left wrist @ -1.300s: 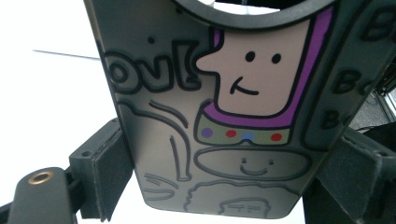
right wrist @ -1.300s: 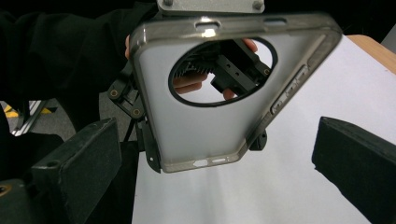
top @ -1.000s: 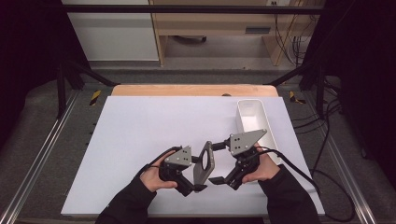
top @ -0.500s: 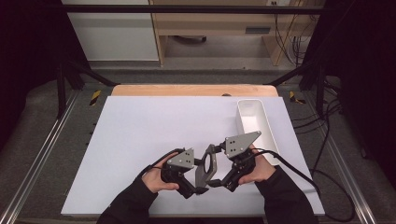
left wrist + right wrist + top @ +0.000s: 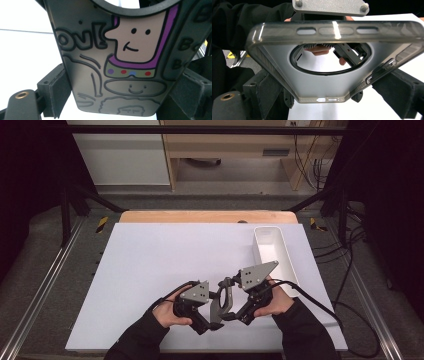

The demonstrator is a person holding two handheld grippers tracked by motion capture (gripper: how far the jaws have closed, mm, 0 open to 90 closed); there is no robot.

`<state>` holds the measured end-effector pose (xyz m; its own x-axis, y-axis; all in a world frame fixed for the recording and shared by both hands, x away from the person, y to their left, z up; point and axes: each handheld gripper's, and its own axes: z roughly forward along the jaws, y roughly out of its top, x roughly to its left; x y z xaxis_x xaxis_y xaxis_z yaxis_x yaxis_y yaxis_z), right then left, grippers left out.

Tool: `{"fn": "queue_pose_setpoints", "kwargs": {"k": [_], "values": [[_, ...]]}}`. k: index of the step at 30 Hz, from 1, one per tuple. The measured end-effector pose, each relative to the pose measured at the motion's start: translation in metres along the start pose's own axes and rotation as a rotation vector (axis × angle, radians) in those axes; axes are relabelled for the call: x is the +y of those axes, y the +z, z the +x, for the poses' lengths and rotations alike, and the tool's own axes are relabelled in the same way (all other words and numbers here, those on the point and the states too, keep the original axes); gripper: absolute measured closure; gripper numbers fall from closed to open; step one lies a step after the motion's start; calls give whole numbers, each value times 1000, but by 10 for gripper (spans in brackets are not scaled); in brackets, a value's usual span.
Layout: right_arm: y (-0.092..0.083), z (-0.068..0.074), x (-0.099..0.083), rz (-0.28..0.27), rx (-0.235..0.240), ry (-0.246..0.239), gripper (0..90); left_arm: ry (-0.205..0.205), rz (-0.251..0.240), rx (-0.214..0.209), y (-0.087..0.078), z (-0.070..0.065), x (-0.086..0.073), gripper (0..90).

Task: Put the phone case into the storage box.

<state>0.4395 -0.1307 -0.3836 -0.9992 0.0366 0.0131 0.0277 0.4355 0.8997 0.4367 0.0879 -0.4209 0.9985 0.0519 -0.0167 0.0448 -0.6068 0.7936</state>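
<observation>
A grey phone case [image 5: 219, 303] with a round ring hole is held above the near part of the white table [image 5: 165, 260], between both grippers. In the left gripper view its printed back [image 5: 125, 62] shows a cartoon figure, and the black pads [image 5: 58, 94] press on both its edges. The right gripper view looks into the case's hollow inside [image 5: 322, 85], with jaw pads [image 5: 395, 91] against both sides. My left gripper [image 5: 210, 315] and right gripper [image 5: 231, 301] are each shut on the case and face each other.
A long white bin [image 5: 261, 251] stands on the table's right side, just beyond the right hand. A wooden strip [image 5: 205, 216] runs along the far edge. Cables [image 5: 320, 305] trail off to the right. Metal frame rails flank the table.
Both hands have drawn a little nearer to the front edge and closer together, and the case has tilted between them. The bin has not moved.
</observation>
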Motion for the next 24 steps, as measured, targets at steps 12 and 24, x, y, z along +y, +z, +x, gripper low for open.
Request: {"fn": "queue_pose_setpoints", "kwargs": {"k": [12, 24], "values": [[3, -1, -1, 16, 2, 5, 120, -3, 9, 3, 2, 0, -3, 115], [5, 0, -3, 30, -1, 0, 124, 0, 28, 10, 4, 0, -4, 112]]}}
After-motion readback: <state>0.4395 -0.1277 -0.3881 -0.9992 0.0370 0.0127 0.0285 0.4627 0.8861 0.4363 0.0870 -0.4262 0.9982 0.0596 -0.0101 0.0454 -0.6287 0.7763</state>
